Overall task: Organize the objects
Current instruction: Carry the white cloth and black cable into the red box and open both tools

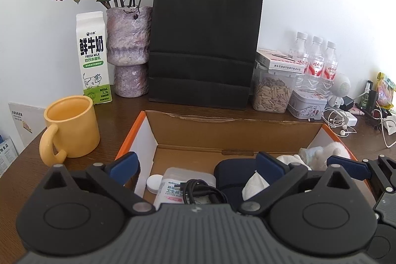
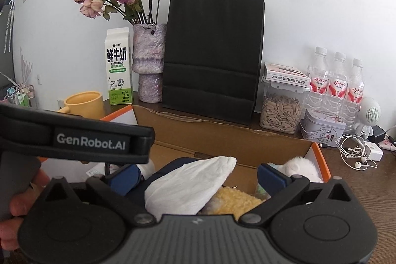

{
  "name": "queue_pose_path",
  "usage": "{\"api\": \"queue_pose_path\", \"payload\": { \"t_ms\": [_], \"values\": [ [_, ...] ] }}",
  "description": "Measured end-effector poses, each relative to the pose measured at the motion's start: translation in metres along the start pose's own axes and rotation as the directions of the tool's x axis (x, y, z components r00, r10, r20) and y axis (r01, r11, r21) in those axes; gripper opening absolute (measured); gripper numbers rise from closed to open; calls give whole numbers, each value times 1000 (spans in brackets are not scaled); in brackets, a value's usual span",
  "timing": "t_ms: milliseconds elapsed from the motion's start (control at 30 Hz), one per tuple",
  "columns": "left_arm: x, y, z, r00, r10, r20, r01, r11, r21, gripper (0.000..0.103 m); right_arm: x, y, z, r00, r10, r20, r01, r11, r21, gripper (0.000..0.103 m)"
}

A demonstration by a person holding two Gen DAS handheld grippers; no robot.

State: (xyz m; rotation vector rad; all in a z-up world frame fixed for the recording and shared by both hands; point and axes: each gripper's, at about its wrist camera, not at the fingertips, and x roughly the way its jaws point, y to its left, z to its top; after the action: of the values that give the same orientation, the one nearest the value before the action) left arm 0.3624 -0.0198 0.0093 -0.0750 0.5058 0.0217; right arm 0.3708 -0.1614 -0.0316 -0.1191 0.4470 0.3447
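An open cardboard box (image 1: pixel 188 132) with orange edges sits on the brown table; it also shows in the right wrist view (image 2: pixel 222 140). Inside lie a cotton-swab pack (image 1: pixel 173 187), a black cable (image 1: pixel 203 192), a dark blue pouch (image 1: pixel 232 170), a white tissue (image 2: pixel 190 184), a yellow fuzzy thing (image 2: pixel 232 202) and a white plush (image 2: pixel 302 165). My left gripper (image 1: pixel 198 167) is open and empty above the box's left part. My right gripper (image 2: pixel 198 175) is open and empty above the tissue; it also shows in the left wrist view (image 1: pixel 346 165).
Behind the box stand a yellow mug (image 1: pixel 71 125), a milk carton (image 1: pixel 92 56), a purple vase (image 1: pixel 128 51) of dried roses, a black paper bag (image 1: pixel 203 41), a seed jar (image 1: pixel 272 93), water bottles (image 1: pixel 316 61), a tin (image 1: pixel 307 103) and earphones (image 1: pixel 339 120).
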Motion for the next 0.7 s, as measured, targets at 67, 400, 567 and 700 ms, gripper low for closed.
{"api": "queue_pose_path", "payload": {
  "t_ms": [67, 400, 567, 700],
  "values": [
    [-2, 0, 0, 1000, 2, 2, -2, 1000, -2, 103, 0, 0, 0, 1000, 1, 1, -1, 1000, -2, 103],
    [-29, 1, -1, 999, 18, 33, -17, 1000, -19, 103, -21, 12, 1, 999, -8, 43, 10, 999, -35, 103],
    [-54, 1, -7, 999, 4, 48, -3, 1000, -21, 103, -44, 21, -4, 998, -5, 58, 7, 999, -43, 103],
    [-71, 2, -15, 999, 1, 34, 0, 1000, -28, 103, -63, 27, -10, 998, -11, 62, 13, 999, -37, 103]
  ]
}}
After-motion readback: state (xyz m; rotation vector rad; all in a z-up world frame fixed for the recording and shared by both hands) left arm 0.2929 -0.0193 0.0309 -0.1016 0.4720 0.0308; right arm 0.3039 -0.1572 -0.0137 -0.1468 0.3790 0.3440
